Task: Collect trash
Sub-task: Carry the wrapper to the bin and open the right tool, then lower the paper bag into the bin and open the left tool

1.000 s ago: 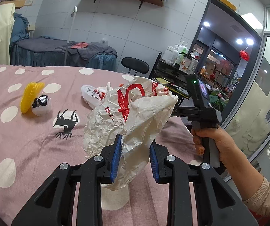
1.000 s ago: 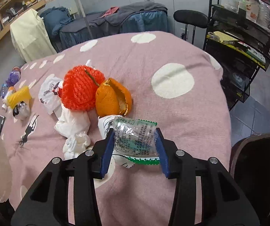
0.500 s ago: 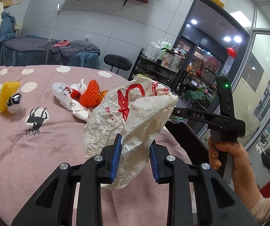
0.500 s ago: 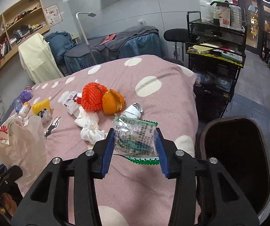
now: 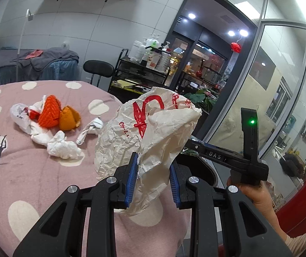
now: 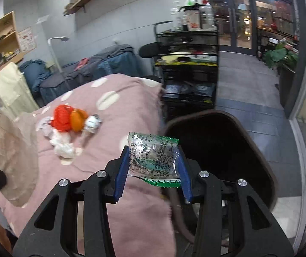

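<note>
My left gripper (image 5: pixel 151 180) is shut on the lower part of a crumpled white plastic bag (image 5: pixel 153 128) with red print, held up over the table's right edge. The same bag shows at the far left of the right wrist view (image 6: pixel 9 150). My right gripper (image 6: pixel 153 171) is shut on a clear wrapper (image 6: pixel 153 156) with green serrated ends, above the table's edge and a dark chair (image 6: pixel 217 145). In the left wrist view its fingertips are hidden behind the bag. A red foam net (image 5: pixel 50 113), an orange peel (image 5: pixel 68 118) and crumpled tissues (image 5: pixel 62 147) lie on the table.
A pink cloth with white dots (image 5: pixel 24 182) covers the table. A black cart (image 6: pixel 187 64) loaded with bottles stands beyond the table's far corner, beside a black stool (image 5: pixel 97 68). A hand (image 5: pixel 257 194) grips the right tool. Glass doors lie to the right.
Both views have swung right, so the trash pile sits further left. The right gripper has carried the wrapper from over the pile to the table's edge, beside the bag. Both grips are unchanged.
</note>
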Motion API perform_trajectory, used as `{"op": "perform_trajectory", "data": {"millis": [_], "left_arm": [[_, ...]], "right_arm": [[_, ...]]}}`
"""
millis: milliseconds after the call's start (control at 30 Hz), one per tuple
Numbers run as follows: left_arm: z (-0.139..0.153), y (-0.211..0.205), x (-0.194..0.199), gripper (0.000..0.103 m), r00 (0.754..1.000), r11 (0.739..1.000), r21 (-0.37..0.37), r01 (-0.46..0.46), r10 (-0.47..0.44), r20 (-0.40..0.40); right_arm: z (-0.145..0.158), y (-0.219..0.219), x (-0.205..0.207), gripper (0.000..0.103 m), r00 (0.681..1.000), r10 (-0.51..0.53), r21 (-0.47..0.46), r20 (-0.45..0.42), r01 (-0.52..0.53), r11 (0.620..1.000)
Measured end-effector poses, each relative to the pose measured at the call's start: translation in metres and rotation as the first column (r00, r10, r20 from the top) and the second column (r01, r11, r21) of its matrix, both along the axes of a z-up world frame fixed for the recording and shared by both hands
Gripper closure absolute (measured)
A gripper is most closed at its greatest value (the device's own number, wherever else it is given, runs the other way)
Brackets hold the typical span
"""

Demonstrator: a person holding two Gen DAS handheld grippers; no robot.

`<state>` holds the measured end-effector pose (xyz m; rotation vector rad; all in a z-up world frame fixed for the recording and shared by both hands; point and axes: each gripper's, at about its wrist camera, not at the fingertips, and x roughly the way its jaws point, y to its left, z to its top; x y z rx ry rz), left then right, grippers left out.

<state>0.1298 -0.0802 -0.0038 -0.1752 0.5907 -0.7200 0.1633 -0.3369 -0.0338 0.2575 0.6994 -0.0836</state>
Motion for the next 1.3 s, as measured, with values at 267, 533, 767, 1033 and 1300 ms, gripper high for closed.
{"op": "perform_trajectory", "data": {"millis": [267,533,767,1033,1300], "left_arm": [[-0.002,-0.040,0.004,0.076,0.997,0.997,0.019,0.081,-0.081,-0.003],[-0.009,-0.072,0.006,0.076,0.990,0.989,0.046,0.138,-0.137,-0.025],[-0.015,-0.102,0.013,0.076,0.979,0.979,0.041,0.198,-0.195,-0.063],[-0.023,-0.143,0.017,0.076,0.961,0.962,0.059,0.266,-0.260,-0.090],[-0.039,-0.177,0.025,0.075,0.940,0.944,0.071,0.322,-0.310,-0.142]], "right_arm": [[-0.041,-0.051,-0.008,0.054,0.983,-0.158,-0.011,-0.092,0.158,0.987],[-0.064,-0.068,-0.020,0.028,0.969,-0.223,-0.020,-0.105,0.222,0.975],[-0.051,-0.073,-0.042,0.024,0.961,-0.274,-0.078,-0.031,0.271,0.960],[-0.033,-0.085,-0.060,0.021,0.942,-0.335,-0.103,0.026,0.335,0.936],[-0.024,-0.104,-0.076,0.019,0.913,-0.403,-0.126,0.056,0.407,0.905]]}}
